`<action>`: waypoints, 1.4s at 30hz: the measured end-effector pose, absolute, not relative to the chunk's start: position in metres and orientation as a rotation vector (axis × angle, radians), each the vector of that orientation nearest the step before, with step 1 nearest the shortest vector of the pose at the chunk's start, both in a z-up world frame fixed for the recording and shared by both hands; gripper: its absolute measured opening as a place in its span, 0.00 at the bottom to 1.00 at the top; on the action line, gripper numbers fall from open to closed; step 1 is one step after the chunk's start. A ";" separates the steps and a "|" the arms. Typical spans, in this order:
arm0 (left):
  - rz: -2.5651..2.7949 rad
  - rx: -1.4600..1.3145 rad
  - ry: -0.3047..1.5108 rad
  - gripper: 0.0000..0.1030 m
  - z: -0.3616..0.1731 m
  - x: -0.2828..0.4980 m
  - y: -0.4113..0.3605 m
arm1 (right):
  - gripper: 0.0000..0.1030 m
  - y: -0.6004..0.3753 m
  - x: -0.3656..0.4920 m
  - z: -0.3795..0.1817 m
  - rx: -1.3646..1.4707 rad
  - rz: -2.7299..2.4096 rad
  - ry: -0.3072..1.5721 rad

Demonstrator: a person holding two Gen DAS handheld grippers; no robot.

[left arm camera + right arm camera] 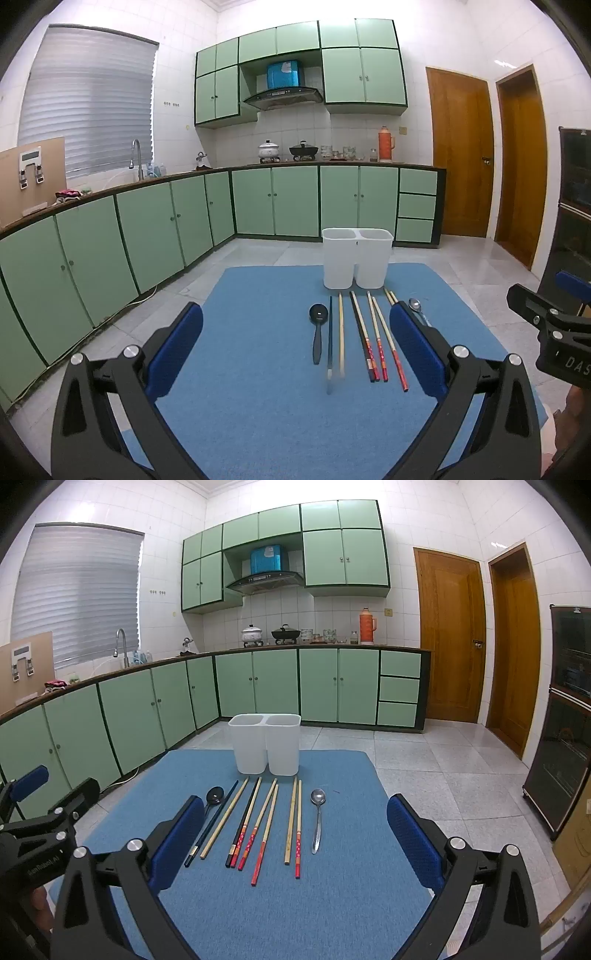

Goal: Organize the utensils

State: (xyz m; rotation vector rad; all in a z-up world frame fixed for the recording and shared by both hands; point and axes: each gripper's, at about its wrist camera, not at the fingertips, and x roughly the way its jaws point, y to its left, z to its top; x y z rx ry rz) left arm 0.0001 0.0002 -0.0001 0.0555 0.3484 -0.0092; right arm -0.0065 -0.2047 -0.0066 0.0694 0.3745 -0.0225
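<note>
A white two-compartment utensil holder (357, 258) (265, 743) stands at the far end of a blue mat (258, 350) (351, 867). In front of it lie a black spoon (317, 330) (214, 796), several chopsticks (376, 338) (258, 823) in a row, and a metal spoon (417, 308) (317, 818) at the right. My left gripper (295, 350) hovers open over the near mat, nothing between its blue pads. My right gripper (295, 838) is also open and empty, above the chopsticks' near ends.
The mat covers a low table over a tiled floor. Green cabinets (147, 236) line the left and back walls, with pots and a thermos (366, 626) on the counter. Wooden doors (450, 635) stand at the right, a dark cabinet (565, 716) beside them.
</note>
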 end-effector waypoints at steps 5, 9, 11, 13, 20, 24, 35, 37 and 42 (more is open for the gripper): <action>-0.009 0.056 0.346 0.95 0.000 0.000 0.000 | 0.94 -0.205 -0.006 -0.006 0.068 -0.023 0.378; -0.008 0.056 0.347 0.95 0.002 -0.001 0.002 | 0.94 -0.205 -0.006 -0.006 0.069 -0.022 0.378; -0.007 0.056 0.343 0.95 0.002 -0.001 0.003 | 0.94 -0.205 -0.006 -0.007 0.069 -0.023 0.379; -0.006 0.058 0.343 0.95 -0.001 -0.005 0.006 | 0.94 -0.205 -0.006 -0.006 0.069 -0.022 0.379; 0.001 0.056 0.342 0.95 -0.001 0.002 0.002 | 0.94 -0.205 -0.006 -0.006 0.069 -0.023 0.379; -0.001 0.054 0.339 0.95 0.000 0.001 0.004 | 0.94 -0.205 -0.007 -0.006 0.069 -0.023 0.378; 0.000 0.054 0.339 0.95 0.001 0.001 0.003 | 0.94 -0.205 -0.007 -0.006 0.070 -0.022 0.379; 0.001 0.053 0.339 0.95 0.001 0.000 0.003 | 0.94 -0.205 -0.007 -0.006 0.070 -0.023 0.379; 0.000 0.055 0.339 0.95 0.002 0.000 0.003 | 0.94 -0.205 -0.007 -0.006 0.070 -0.023 0.378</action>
